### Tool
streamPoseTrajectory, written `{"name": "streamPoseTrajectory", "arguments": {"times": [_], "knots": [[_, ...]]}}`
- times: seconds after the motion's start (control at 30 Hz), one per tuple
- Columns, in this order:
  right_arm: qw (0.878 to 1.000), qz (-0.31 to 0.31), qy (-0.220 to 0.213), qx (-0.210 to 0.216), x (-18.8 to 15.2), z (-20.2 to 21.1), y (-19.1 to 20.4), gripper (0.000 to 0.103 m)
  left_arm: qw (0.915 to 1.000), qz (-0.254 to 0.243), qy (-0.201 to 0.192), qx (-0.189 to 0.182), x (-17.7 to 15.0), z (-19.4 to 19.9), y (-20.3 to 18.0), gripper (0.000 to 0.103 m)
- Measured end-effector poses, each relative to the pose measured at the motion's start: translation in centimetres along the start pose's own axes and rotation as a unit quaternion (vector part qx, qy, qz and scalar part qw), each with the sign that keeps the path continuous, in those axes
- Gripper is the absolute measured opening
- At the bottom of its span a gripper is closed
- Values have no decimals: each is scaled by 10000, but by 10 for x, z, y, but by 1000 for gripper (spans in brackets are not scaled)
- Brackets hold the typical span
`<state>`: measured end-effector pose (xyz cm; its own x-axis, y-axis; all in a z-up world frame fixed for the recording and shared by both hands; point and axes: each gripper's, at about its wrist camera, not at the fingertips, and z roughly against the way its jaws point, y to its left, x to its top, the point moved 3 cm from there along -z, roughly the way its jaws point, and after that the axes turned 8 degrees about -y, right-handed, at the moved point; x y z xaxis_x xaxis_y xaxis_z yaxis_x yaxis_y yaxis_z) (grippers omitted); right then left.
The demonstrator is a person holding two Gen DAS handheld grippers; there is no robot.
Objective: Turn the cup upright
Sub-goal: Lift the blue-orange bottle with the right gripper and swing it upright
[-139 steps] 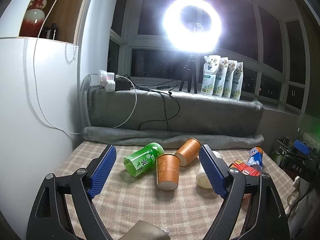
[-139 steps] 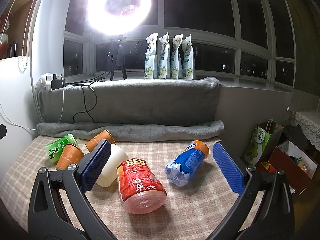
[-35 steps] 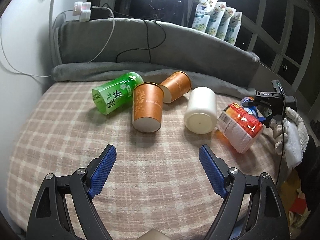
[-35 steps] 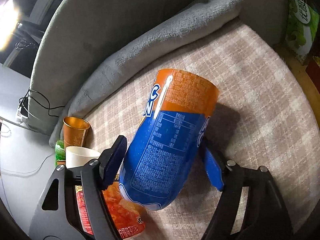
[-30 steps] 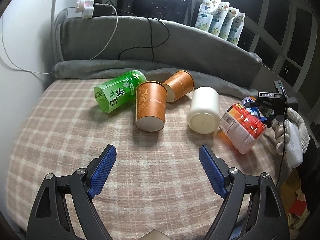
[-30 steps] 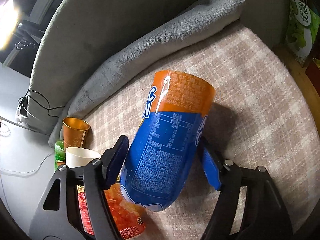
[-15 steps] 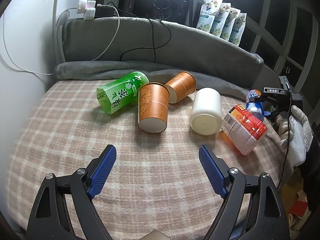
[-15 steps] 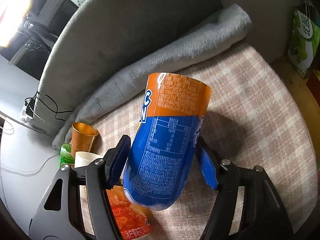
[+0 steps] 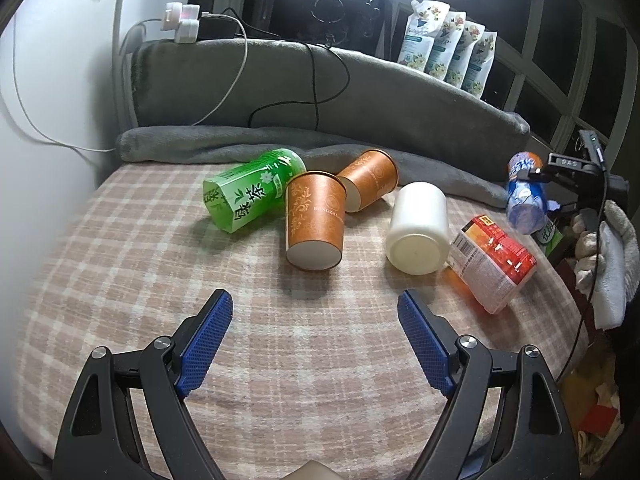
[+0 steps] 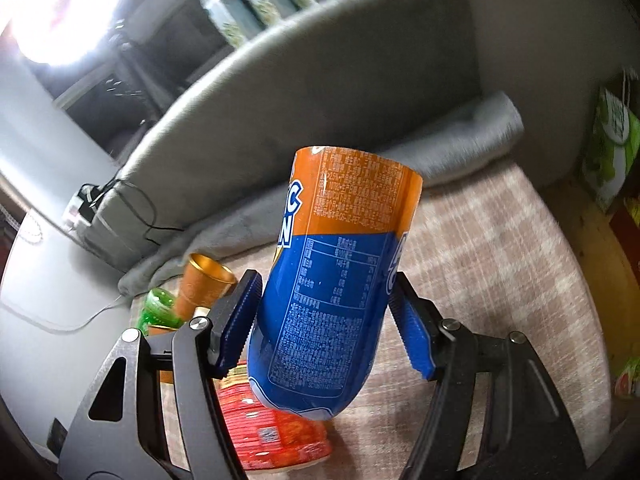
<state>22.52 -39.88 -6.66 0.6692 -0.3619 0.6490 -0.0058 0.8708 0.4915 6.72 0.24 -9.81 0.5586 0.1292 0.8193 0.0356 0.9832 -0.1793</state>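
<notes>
My right gripper (image 10: 326,330) is shut on a blue and orange cup (image 10: 336,280) and holds it tilted above the checked table cloth (image 10: 480,248). The same cup (image 9: 524,196) shows in the left wrist view at the far right, lifted off the table in the right gripper (image 9: 538,190). My left gripper (image 9: 312,344) is open and empty above the near part of the cloth. Beyond it lie a green cup (image 9: 252,194), two brown paper cups (image 9: 316,224) (image 9: 370,184), a white cup (image 9: 418,234) and a red cup (image 9: 492,264), all on their sides.
A grey rolled blanket (image 9: 280,148) and a grey padded sill (image 9: 360,88) bound the table's far side. Cables (image 9: 316,80) hang over the sill. Several pouches (image 9: 452,54) stand on it. A white wall (image 9: 52,120) is on the left. Bags and clutter (image 9: 596,420) sit off the right edge.
My right gripper has lifted the blue and orange cup higher and tipped it nearer to vertical. My left gripper has barely moved and stays open.
</notes>
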Motion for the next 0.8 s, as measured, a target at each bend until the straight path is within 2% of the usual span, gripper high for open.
{"name": "streamPoseTrajectory", "arguments": {"times": [0.23, 0.4, 0.53, 0.8], "knots": [[9986, 399, -145, 301, -2, 27, 28, 68, 10000, 4, -37, 43, 0, 3, 4, 85], [9955, 654, 15, 691, -23, 38, 59, 68, 9999, 44, -58, 79, 3, 6, 9, 85], [9902, 805, 374, 1077, -48, 32, 89, 68, 9999, 75, -61, 78, 5, 8, 12, 83], [9759, 1083, 1045, 1579, -98, 17, 134, 68, 9996, 252, 71, -103, 6, 10, 18, 83]]}}
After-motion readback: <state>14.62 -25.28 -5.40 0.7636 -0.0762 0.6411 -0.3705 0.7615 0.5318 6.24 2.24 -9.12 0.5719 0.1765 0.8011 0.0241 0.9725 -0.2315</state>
